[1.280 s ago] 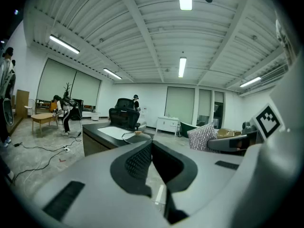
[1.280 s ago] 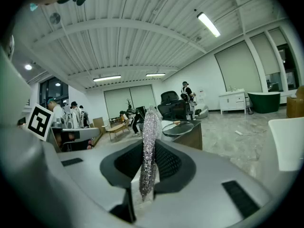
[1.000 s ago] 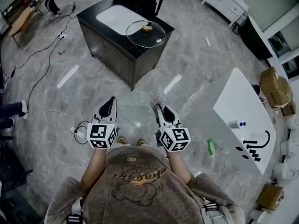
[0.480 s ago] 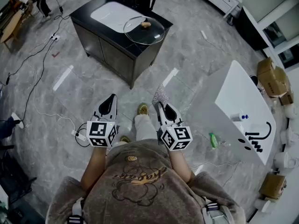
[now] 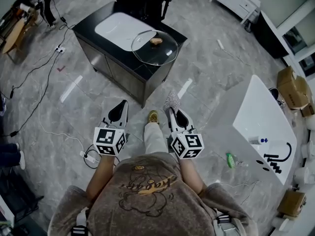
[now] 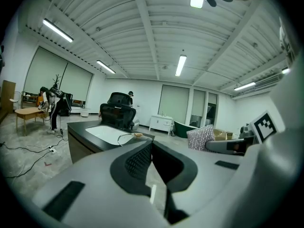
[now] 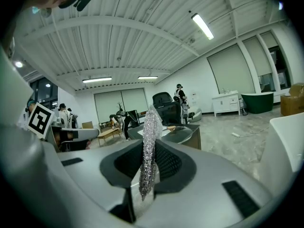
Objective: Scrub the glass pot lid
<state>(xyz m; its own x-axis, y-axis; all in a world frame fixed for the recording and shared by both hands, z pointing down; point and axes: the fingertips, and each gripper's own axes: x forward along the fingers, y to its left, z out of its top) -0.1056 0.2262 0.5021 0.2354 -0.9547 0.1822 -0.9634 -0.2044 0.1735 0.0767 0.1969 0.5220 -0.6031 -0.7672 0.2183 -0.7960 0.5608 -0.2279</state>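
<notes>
approach step. lid (image 5: 150, 53) on counter (image 5: 118, 50), well apart. left gripper (image 5: 121, 109) closed, empty. right gripper (image 5: 173, 113) clamps pad (image 5: 171, 101). likely best: left steadies knob (image 5: 156, 41), pad flat on glass.

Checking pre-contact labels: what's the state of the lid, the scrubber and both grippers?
glass pot lid: knob up on the black counter, untouched
scrub pad: clamped upright in the right gripper
left gripper: shut, empty
right gripper: shut on the scrub pad
</notes>
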